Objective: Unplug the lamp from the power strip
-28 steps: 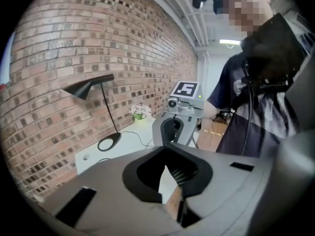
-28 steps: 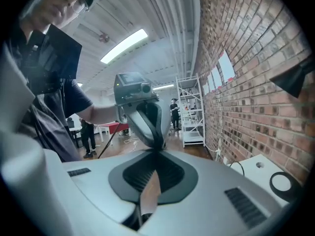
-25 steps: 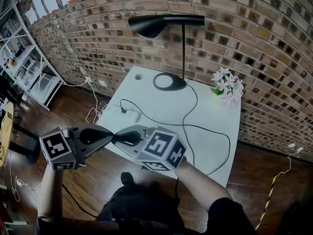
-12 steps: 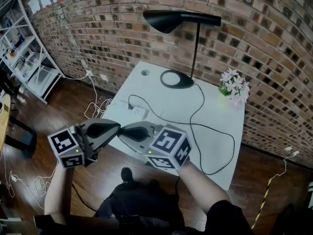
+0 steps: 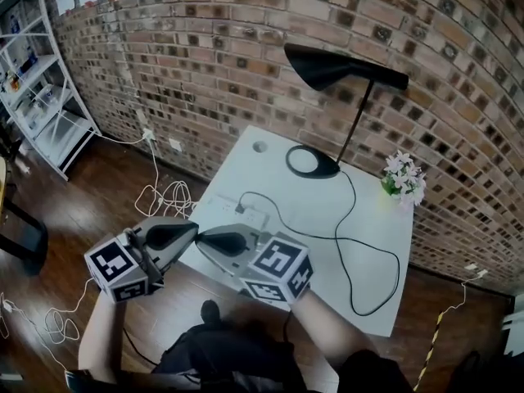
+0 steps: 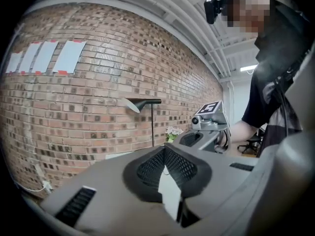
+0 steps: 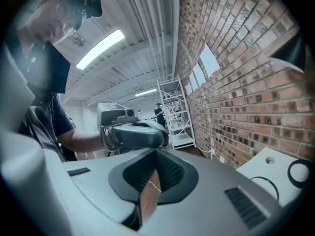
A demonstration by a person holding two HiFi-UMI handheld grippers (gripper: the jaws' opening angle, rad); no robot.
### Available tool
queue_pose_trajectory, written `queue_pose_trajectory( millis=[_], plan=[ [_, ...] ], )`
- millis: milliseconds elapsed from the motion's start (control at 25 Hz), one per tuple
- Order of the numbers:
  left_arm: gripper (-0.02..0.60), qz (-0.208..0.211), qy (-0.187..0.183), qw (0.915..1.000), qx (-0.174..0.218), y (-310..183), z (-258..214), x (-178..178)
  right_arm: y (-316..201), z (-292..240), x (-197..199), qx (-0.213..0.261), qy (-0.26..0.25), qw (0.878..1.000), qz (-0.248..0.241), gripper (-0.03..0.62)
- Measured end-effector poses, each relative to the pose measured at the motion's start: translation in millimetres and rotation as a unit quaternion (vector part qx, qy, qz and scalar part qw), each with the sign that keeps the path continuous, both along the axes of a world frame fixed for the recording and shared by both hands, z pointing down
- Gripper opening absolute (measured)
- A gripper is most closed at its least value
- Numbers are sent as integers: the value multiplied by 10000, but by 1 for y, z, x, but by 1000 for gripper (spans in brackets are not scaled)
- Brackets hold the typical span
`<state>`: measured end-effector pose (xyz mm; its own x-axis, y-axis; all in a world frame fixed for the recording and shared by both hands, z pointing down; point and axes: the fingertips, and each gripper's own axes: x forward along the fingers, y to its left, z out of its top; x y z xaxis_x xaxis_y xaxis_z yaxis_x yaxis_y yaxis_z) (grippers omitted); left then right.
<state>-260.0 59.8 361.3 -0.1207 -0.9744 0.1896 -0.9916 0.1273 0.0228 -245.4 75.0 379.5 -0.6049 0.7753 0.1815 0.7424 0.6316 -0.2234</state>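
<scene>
Lamp (image 5: 327,65) plug detail escapes me: the spot where its cord (image 5: 311,236) meets the power strip (image 5: 246,214) is too small to read, and my two grippers cover the near corner of the white table (image 5: 377,219) in the head view. Nearest me, the left gripper (image 6: 170,181) and right gripper (image 7: 150,186) point tip to tip, each with its jaws drawn together and nothing between them. Neither touches anything. Just beyond them the power strip lies near the table's left edge. The black cord loops across the tabletop to the lamp's round base at the far side. Flowers (image 5: 404,178) stand to its right, with the brick wall behind.
</scene>
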Motion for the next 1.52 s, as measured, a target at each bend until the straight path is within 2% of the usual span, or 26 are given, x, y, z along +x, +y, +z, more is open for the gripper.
queue_pose_trajectory(
  millis=[120,280,400,600,720,960,1080,1200,1400,1520],
  plan=[
    [12,-37,35,10000,66,18,-4,-26,15,-7,-18,-323,10,9993,194,0],
    [12,104,111,9997,197,17,0,-55,14,1,-34,111,44,9988,476,0],
    [12,242,166,9994,156,14,13,-67,4,12,-40,278,239,9964,768,0],
    [14,491,122,9987,-115,1,43,-80,-23,38,-41,415,715,9846,1538,0],
    [12,635,199,9976,-182,-10,54,-84,-34,57,-38,584,973,9776,1770,0],
    [14,963,-53,9932,-657,-32,102,-87,-55,92,-37,798,1372,9574,2411,0],
    [14,980,-417,9894,-983,-49,125,-87,-67,109,-37,901,1573,9471,2648,0],
    [14,947,-747,9843,-1289,-65,146,-90,-81,126,-37,1021,1745,9391,2779,0],
    [11,1088,-853,9737,-1811,-85,178,-94,-111,157,-44,1302,1843,9320,2837,0],
    [11,1086,-880,9669,-2134,-91,198,-98,-124,178,-49,1485,2093,9244,2820,0]
  ],
)
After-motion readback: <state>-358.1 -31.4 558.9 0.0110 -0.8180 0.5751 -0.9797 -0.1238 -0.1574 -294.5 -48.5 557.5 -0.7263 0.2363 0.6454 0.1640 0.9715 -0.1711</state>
